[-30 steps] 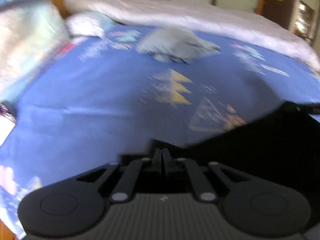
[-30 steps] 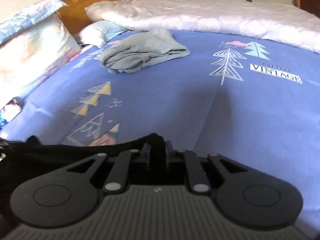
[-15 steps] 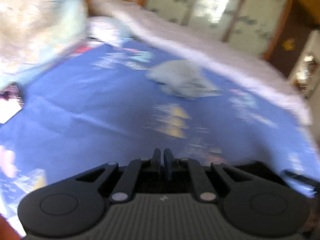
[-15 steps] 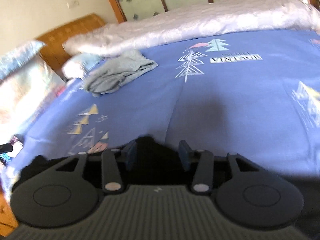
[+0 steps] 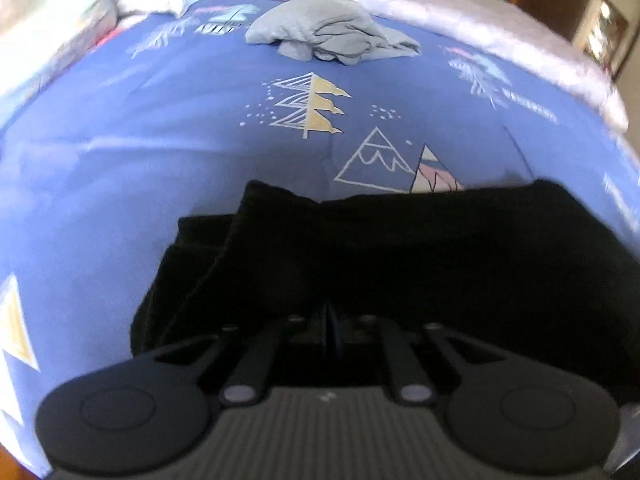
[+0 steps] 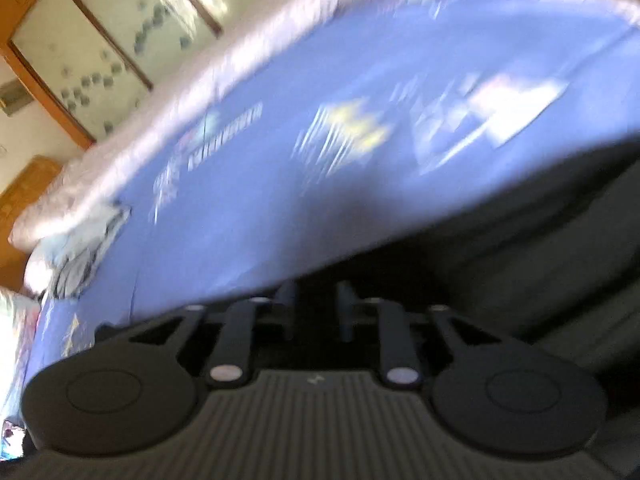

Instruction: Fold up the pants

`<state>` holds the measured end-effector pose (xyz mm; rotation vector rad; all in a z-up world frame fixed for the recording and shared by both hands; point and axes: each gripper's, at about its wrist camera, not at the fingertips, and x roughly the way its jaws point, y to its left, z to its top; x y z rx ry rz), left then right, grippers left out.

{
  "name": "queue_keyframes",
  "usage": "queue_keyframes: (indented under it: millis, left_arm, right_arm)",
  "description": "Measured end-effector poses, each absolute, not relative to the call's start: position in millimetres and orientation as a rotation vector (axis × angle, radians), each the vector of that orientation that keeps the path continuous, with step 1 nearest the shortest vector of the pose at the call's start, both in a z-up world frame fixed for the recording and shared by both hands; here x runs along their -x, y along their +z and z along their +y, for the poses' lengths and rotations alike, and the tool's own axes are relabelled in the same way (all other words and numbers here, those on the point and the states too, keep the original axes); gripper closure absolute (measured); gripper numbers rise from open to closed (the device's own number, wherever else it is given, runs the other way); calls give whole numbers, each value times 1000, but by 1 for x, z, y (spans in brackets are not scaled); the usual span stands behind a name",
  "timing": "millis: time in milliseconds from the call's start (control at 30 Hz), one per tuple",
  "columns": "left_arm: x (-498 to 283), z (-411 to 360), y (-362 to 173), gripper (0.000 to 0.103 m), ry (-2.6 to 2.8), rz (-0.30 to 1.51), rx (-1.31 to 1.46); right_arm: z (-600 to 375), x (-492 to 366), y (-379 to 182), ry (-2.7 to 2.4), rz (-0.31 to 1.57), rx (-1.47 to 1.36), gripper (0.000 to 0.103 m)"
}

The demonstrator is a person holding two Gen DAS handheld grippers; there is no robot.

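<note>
Black pants [image 5: 400,248] lie partly folded on the bed [image 5: 200,140]; left claw [image 5: 329,316] pinched shut at the cloth, right claw [image 6: 316,304] closing, grip unclear; folding remains.

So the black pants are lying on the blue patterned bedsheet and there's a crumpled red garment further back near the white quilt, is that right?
Not quite. The crumpled garment is light grey-blue, not red, as the left wrist view shows. The black pants do lie on the blue patterned bedsheet, and the garment sits near the white quilt.
</note>
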<state>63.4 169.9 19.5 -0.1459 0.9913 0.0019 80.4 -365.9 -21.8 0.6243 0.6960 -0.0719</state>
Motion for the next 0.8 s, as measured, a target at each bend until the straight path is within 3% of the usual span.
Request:
queue_keyframes:
  millis: [200, 267, 333, 433, 500, 533, 567, 633, 800]
  left_arm:
    - [-63, 158, 18, 97, 27, 985, 72]
    - [-64, 160, 18, 97, 35, 992, 91]
    - [-63, 161, 18, 97, 44, 997, 116]
    - [-64, 162, 18, 97, 64, 999, 147]
    - [-65, 160, 18, 97, 76, 1002, 147]
    - [-65, 159, 18, 97, 79, 1005, 142]
    - [-65, 159, 19, 97, 81, 1008, 136]
    - [-66, 158, 19, 97, 79, 1014, 131]
    - [-70, 160, 18, 97, 89, 1018, 157]
  right_arm:
    - [-461, -31, 4, -314, 567, -590, 65]
    - [-480, -34, 7, -368, 595, -515, 50]
    - [-492, -41, 6, -361, 656, -438, 42]
    - [-489, -55, -5, -313, 771, -282, 38]
    - [-489, -65, -21, -330, 850, -206, 40]
    - [-487, -69, -26, -346, 856, -190, 47]
    - [-485, -70, -26, -363, 846, -172, 63]
    - [-479, -72, -19, -384, 803, -161, 73]
    - [-500, -66, -1, -477, 625, -248, 73]
